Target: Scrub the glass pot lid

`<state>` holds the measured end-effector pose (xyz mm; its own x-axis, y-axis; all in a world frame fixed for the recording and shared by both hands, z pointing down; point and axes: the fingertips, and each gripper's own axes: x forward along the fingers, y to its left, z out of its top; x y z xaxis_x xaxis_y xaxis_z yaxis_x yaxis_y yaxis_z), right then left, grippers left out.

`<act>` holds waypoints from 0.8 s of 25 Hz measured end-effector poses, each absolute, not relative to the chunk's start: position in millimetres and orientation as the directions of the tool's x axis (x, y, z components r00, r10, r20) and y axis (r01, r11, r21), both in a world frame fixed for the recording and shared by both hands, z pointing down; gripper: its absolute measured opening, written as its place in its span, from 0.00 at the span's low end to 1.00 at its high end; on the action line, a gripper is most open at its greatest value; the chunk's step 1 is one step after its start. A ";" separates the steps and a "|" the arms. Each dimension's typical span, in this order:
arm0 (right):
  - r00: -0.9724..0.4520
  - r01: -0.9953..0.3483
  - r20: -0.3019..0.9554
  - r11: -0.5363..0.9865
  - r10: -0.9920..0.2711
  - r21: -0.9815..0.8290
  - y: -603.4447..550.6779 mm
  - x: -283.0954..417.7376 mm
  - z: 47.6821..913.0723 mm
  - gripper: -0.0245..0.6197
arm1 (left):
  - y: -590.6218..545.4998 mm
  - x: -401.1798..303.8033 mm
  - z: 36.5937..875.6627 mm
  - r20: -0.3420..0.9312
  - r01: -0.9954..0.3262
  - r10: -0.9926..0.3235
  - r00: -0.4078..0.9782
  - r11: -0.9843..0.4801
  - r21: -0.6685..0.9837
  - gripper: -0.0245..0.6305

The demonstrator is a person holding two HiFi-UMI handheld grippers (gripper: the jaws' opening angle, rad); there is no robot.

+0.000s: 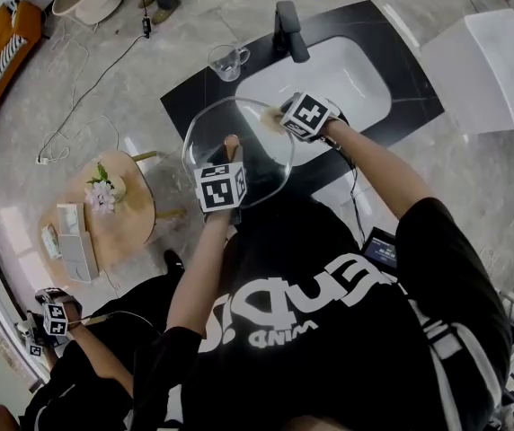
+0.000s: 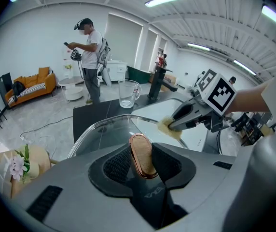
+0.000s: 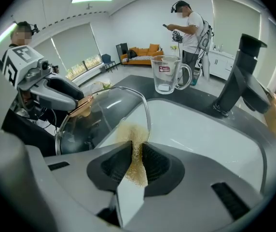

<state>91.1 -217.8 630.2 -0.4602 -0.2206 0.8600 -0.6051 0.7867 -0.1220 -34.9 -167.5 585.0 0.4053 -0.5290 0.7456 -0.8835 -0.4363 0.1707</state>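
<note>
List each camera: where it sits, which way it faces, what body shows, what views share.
Head view: on the person's head, looking down at glass lid over sink; both forearms show.
Left gripper view: on left gripper, facing right gripper; own jaws grip lid handle.
Right gripper view: opposite way; own jaws pinch sponge.
Shared: glass lid, mug.

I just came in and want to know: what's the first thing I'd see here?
A big glass pot lid is held up by the white sink, the left gripper pinching its coppery handle. The right gripper presses a yellowish scrubber against the lid's rim.
</note>
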 end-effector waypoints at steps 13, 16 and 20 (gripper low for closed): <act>-0.454 -0.600 0.858 0.794 -0.240 -0.095 -166.9 99.2 630.8 0.13 | -167.9 -33.6 586.1 0.739 -0.877 -0.525 0.423 -0.441 0.189 0.26; -0.458 -0.597 0.855 0.797 -0.244 -0.093 -156.9 97.3 629.9 0.13 | -168.3 -33.2 586.2 0.737 -0.874 -0.524 0.427 -0.447 0.189 0.26; -0.467 -0.596 0.852 0.796 -0.237 -0.106 -141.0 90.2 627.6 0.13 | -168.7 -33.8 585.4 0.734 -0.871 -0.524 0.432 -0.454 0.189 0.26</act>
<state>90.2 -141.0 627.6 -0.4674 -0.2368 0.8517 -0.5959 0.7961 -0.1056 -33.8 -168.7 585.4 0.4324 -0.5239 0.7339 -0.8707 -0.4541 0.1888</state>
